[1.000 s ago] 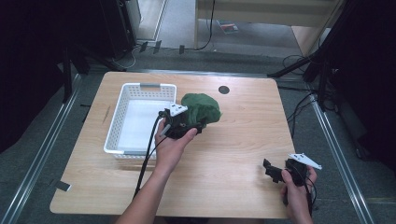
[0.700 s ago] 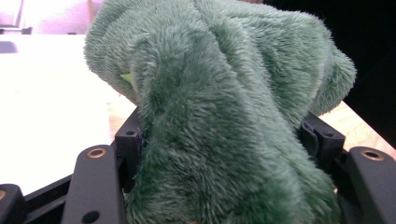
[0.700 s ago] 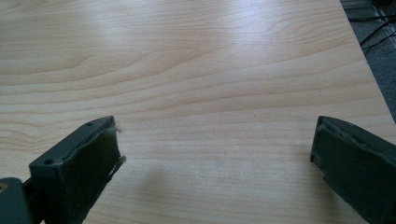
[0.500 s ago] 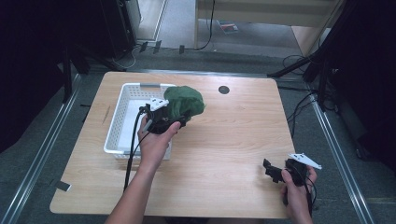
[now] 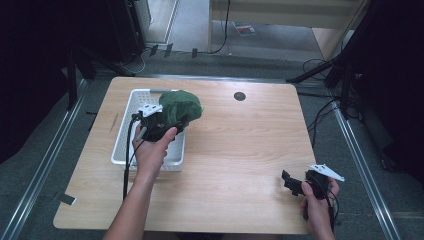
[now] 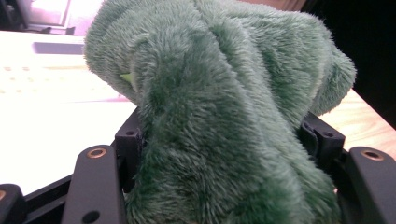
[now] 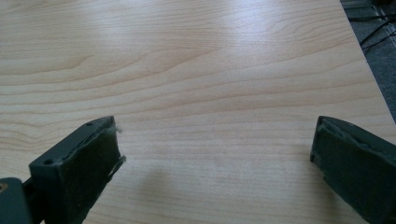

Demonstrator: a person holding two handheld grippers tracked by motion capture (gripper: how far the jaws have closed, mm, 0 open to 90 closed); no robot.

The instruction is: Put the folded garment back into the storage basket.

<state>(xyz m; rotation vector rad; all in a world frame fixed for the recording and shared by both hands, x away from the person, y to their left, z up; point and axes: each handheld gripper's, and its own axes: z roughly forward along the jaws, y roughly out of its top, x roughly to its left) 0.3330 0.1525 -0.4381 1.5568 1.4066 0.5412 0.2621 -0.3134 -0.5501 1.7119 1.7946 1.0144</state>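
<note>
Two hand-held grippers are in use at the worktop. Left hand-held gripper: jaws clamped on a green plush cloth, which bulges up and out between both black jaws in the left gripper view. Position of the cloth: held off the surface, above the right-hand rim of the white slotted basket, partly over the basket interior and partly over the bare wood beside it. The basket sits on the left half of the worktop. Right hand-held gripper: near the front right corner of the worktop, well apart from the basket, jaws spread wide with only bare wood grain between them.
</note>
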